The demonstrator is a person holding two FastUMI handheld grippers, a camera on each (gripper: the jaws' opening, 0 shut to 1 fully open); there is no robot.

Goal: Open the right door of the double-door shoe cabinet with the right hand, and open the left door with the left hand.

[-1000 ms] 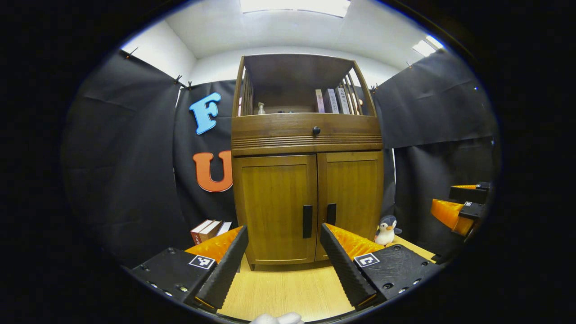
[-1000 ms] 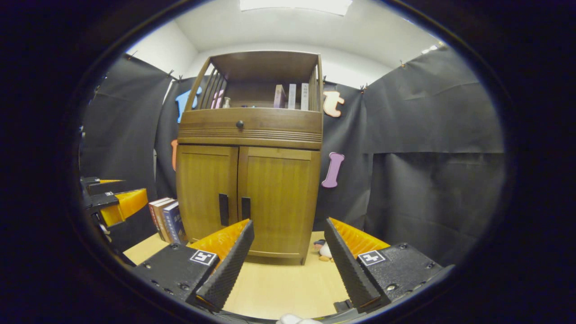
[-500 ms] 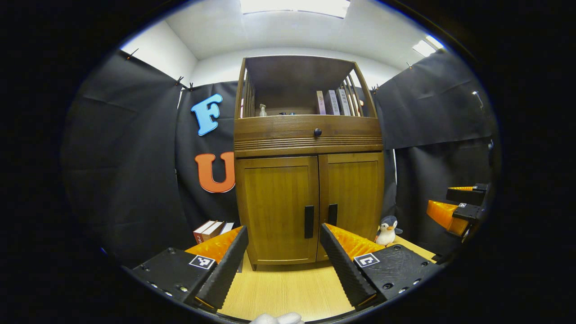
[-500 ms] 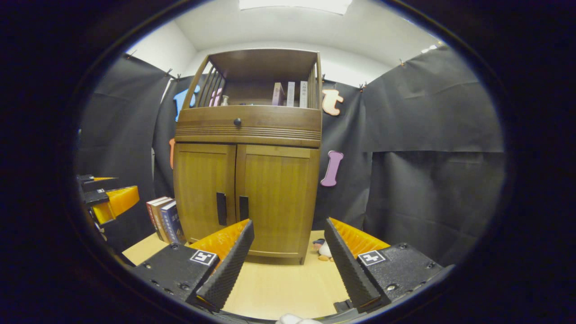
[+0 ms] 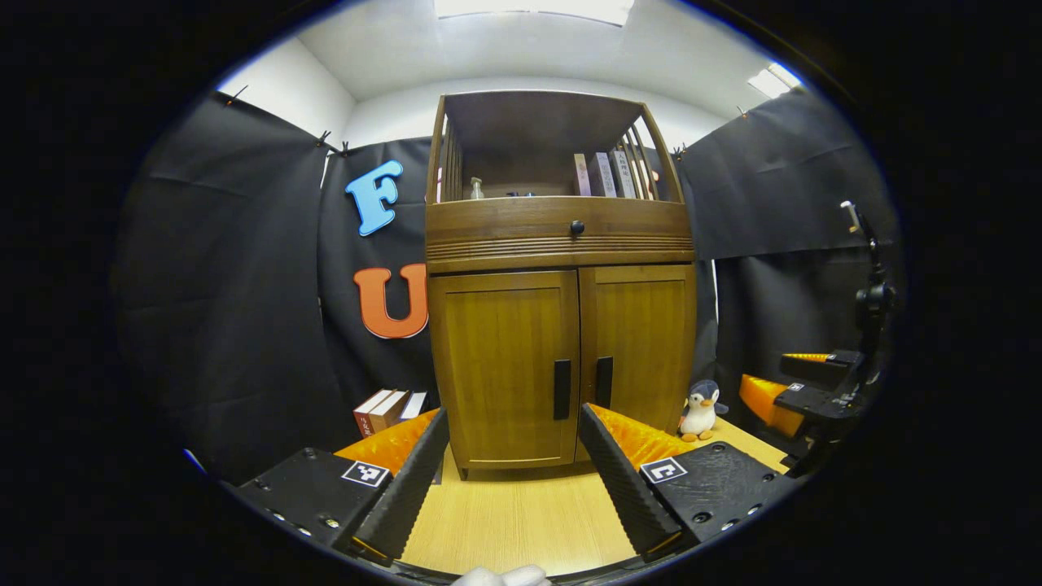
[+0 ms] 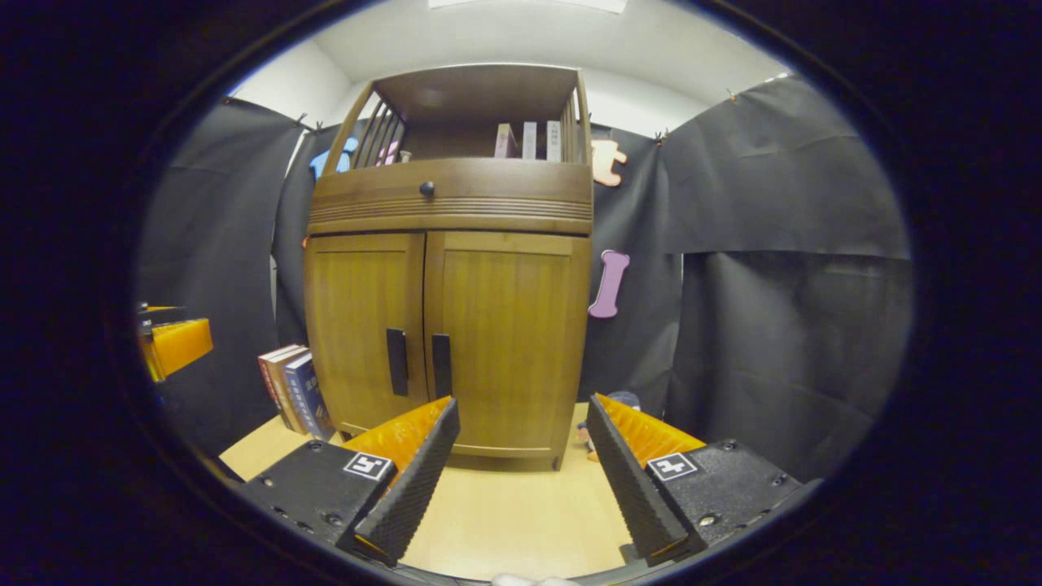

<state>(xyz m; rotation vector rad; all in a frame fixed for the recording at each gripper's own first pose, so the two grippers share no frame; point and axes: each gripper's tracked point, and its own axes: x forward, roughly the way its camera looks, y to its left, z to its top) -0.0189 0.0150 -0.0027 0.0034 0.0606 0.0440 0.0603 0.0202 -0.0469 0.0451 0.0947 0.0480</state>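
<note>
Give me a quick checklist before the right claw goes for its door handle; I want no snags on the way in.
1. Right claw open and empty: ok, fingers spread with nothing between them.
2. Right door shut, its handle in plain sight: ok.
3. Left door shut, handle reachable: ok.
4. Left claw open and off the cabinet: ok.
5. Floor path to the doors: ok; books stand left of the cabinet, toy penguin right of it, neither in front.
6. Whether a latch holds the doors: cannot tell.
</note>
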